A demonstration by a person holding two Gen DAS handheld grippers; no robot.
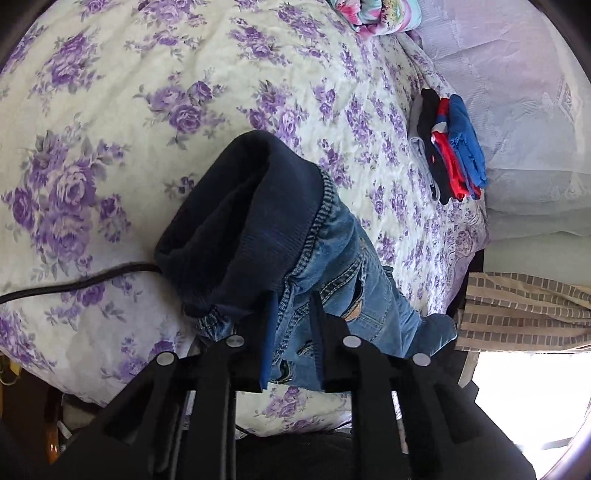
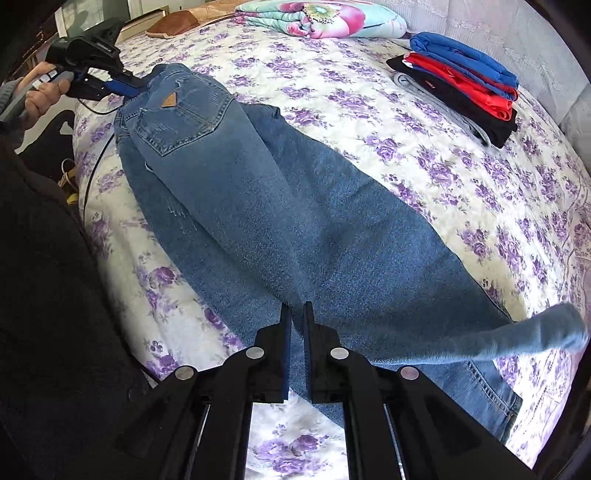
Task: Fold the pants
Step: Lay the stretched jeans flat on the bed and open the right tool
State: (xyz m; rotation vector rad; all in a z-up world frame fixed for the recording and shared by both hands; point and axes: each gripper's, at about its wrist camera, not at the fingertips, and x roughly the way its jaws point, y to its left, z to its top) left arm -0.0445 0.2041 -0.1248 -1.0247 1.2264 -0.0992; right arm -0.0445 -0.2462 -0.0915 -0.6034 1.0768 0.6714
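— Left tool (image 1: 291, 325), what is it doing?
— Its two black fingers are clenched on the waist end of the blue denim pants (image 1: 332, 258), just below the dark navy knit waistband (image 1: 236, 221), which stands up ahead of the tips. In the right wrist view that same tool (image 2: 127, 86) grips the waist at the far end of the cloth.

— And the right tool (image 2: 297, 325)?
— Nearly closed, pinching the denim (image 2: 277, 221) near the leg end. The pants stretch away from it toward the left tool, lying lengthwise on the bed, back pocket with a tan triangular patch (image 2: 169, 100) facing up. One hem curls up off to its right.

— What lies around them?
— A cream quilt printed with purple roses (image 2: 424, 147) under everything. Far ahead and to the right of the right tool sits a stack of folded blue, red and black clothes (image 2: 461, 81), well apart from the pants. Beyond that, a folded floral blanket in pink and turquoise (image 2: 321, 18). A black cable (image 1: 74, 284) runs across the quilt to the left of the left tool.
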